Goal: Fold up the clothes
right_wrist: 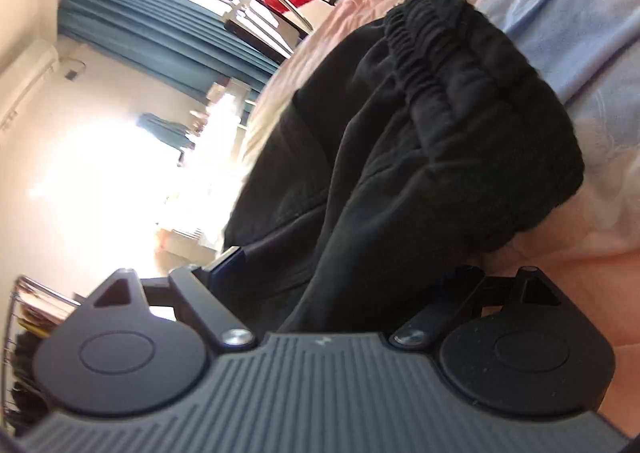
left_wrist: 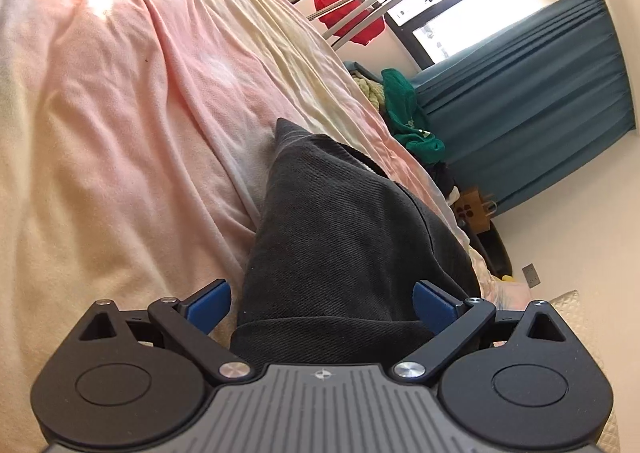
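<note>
With both grippers lying low against the dark trousers on the pink bedspread, the step in hand looks like taking hold of the garment for a fold, and no fold line is made yet so far as these views tell. The left gripper stands spread, its blue pads on either side of a trouser leg that runs away from it up the bedspread to a pointed end; the cloth lies between the pads, but they do not appear to press on it. The right gripper is at the other part of the trousers, near the gathered elastic waistband, with bunched black cloth between widely spread jaws; one pad is hidden by the cloth, so whether it bites I cannot tell. My judgement is that the next move calls for both claws to close on the cloth, then lift and carry one end over the other, keeping the leg flat so it does not drag the bedspread into wrinkles. Only the left wrist view shows the leg's full run and, beyond the trousers, a green garment heaped at the far edge of the bedspread by the teal curtain. Only the right wrist view shows the waistband, crumpled and raised, with a pale blue patch of bedding just behind it.
</note>
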A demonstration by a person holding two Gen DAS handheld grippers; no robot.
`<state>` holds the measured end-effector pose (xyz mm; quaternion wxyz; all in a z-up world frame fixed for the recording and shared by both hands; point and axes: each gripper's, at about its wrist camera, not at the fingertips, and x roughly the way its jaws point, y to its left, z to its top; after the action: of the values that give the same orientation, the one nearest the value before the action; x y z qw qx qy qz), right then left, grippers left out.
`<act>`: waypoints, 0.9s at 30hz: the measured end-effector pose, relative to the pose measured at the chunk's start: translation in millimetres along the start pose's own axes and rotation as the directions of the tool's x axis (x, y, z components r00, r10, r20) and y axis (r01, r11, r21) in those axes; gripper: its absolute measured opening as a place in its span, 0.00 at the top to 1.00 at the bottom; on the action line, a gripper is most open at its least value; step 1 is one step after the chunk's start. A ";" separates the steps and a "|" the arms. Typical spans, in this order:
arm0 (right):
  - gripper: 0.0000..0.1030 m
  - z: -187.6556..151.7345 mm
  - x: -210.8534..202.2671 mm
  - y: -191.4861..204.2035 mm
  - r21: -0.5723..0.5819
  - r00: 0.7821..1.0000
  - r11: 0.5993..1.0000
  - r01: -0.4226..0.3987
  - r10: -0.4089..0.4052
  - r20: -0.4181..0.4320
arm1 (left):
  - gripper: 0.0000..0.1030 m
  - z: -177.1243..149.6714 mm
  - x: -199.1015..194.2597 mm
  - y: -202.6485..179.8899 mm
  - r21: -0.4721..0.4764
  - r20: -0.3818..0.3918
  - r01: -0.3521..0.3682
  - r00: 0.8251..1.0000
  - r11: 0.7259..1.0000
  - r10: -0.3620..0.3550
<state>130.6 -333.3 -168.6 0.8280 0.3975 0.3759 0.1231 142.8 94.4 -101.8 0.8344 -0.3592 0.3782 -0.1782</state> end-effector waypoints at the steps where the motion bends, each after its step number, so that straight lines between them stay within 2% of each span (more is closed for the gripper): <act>1: 0.13 -2.2 7.7 3.7 -0.045 0.998 0.998 0.052 -0.054 -0.031 | 0.05 0.7 1.5 3.7 -0.020 -0.002 -0.007 1.000 1.000 0.007; 3: 0.14 -4.8 24.0 3.9 -0.080 0.991 0.990 0.113 -0.118 -0.067 | 0.05 2.7 3.9 11.0 -0.052 -0.010 -0.019 1.000 0.998 0.018; 6: 0.13 -0.2 27.5 7.2 -0.048 0.992 0.993 0.111 -0.113 -0.057 | 0.05 4.6 5.3 15.8 -0.073 -0.014 -0.023 1.000 0.997 0.022; 11: 0.13 6.2 6.1 7.9 0.044 0.999 0.998 -0.035 0.034 0.024 | 0.06 5.8 9.7 14.6 -0.051 -0.022 -0.030 0.999 0.998 0.029; 12: 0.13 6.8 3.0 6.9 0.056 0.998 0.997 -0.057 0.055 0.035 | 0.10 5.0 11.1 13.5 -0.043 -0.025 -0.023 0.999 0.999 0.022; 14: 0.13 5.4 6.0 5.7 0.059 0.999 0.998 -0.026 0.025 0.027 | 0.19 1.9 15.3 10.4 -0.023 -0.039 0.007 0.999 1.000 -0.008; 16: 0.13 2.9 10.4 6.1 0.048 1.000 0.999 0.019 -0.020 0.017 | 0.18 -1.7 19.0 6.9 0.004 -0.050 0.025 0.998 1.000 -0.025; 17: 0.13 1.2 11.5 8.5 0.032 0.999 0.999 0.038 -0.039 0.017 | 0.18 -3.7 20.0 4.2 0.033 -0.050 0.013 0.999 0.999 -0.011; 19: 0.13 0.2 9.3 12.7 0.017 0.998 0.999 0.046 -0.047 0.031 | 0.19 -4.7 20.7 1.8 0.056 -0.046 0.007 0.999 0.998 -0.004; 22: 0.18 -1.4 0.7 13.2 0.029 0.998 0.999 0.027 -0.029 0.061 | 0.25 -4.0 16.6 3.2 0.028 -0.031 0.034 0.999 0.999 -0.034; 24: 0.20 -3.8 -10.0 13.3 0.064 0.995 0.998 -0.016 0.010 0.100 | 0.35 -1.1 10.3 4.8 -0.017 -0.007 0.085 0.996 0.996 -0.085; 27: 0.20 -9.4 -25.5 16.4 0.086 0.984 0.992 -0.087 0.072 0.161 | 0.35 2.8 3.4 7.0 -0.070 0.024 0.146 0.989 0.987 -0.144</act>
<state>107.8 -330.1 -146.6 0.8301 0.4587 0.2986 0.1069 147.4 98.5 -107.4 0.8093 -0.4172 0.3492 -0.2213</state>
